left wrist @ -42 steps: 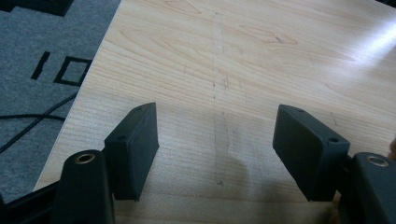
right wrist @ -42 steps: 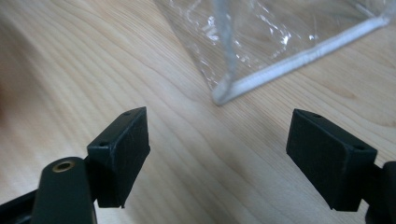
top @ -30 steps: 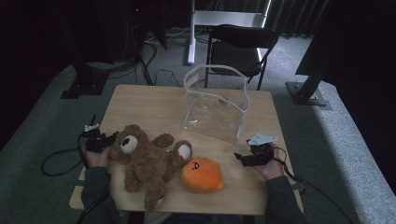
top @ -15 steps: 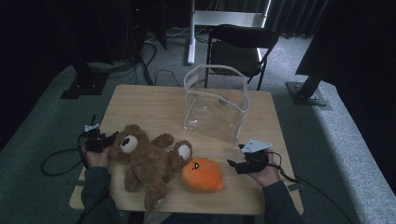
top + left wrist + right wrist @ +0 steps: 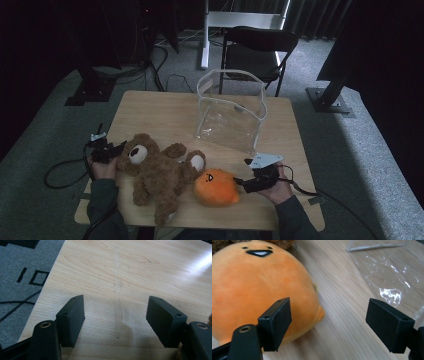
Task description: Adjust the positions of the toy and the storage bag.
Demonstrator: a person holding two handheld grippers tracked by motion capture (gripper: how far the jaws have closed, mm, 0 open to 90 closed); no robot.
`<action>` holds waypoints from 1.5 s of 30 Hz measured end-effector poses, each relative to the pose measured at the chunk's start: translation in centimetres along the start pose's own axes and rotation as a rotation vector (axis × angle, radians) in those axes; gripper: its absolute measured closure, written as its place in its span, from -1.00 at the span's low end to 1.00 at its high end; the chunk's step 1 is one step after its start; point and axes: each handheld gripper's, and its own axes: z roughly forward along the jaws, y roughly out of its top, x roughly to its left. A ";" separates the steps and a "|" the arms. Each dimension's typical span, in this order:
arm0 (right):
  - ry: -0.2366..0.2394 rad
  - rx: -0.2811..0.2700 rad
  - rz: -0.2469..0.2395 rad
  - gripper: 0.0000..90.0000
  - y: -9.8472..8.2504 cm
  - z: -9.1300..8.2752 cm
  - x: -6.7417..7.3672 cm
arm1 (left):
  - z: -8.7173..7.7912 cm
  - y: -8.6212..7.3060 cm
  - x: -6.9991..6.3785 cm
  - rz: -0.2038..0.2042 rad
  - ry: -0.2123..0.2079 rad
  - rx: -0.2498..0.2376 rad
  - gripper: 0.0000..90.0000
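A brown teddy bear [image 5: 160,172] lies on its back across the front left of the wooden table [image 5: 160,110]. A round orange plush [image 5: 216,187] with a small black face sits by its right paw. My left gripper [image 5: 118,148] rests by the bear's head, open over bare wood [image 5: 116,317]. My right gripper [image 5: 240,182] points left at the orange plush [image 5: 257,285]. It stands open [image 5: 329,317] and its jaws have just been opening slightly. The plush lies close ahead on the left jaw's side, with no pad pressing it.
A clear plastic bag [image 5: 231,112] with a white rim stands upright at the table's middle back, and its wall [image 5: 392,272] is beyond my right jaw. A black chair [image 5: 257,47] stands behind the table. Cables trail over the grey carpet [image 5: 22,267] on the left.
My right gripper has slid left along the table's front toward the orange plush. The left gripper, the bear, the plush and the bag have stayed put.
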 end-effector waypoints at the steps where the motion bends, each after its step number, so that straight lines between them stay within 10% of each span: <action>1: 0.006 -0.002 -0.012 -0.59 0.4 0.1 0.3 | 0.0 0.0 0.0 0.000 0.000 0.000 -0.29; 27: 0.195 0.042 0.015 -0.69 0.4 3.5 1.7 | 0.0 0.0 0.0 0.001 0.000 0.001 -0.29; 34: 0.280 0.068 0.046 -0.34 0.1 4.1 1.5 | 0.0 0.0 0.0 0.002 0.002 0.001 -0.29; 45: 0.283 0.060 0.028 0.45 0.2 3.4 1.5 | 0.0 0.0 0.0 0.001 0.000 0.001 -0.29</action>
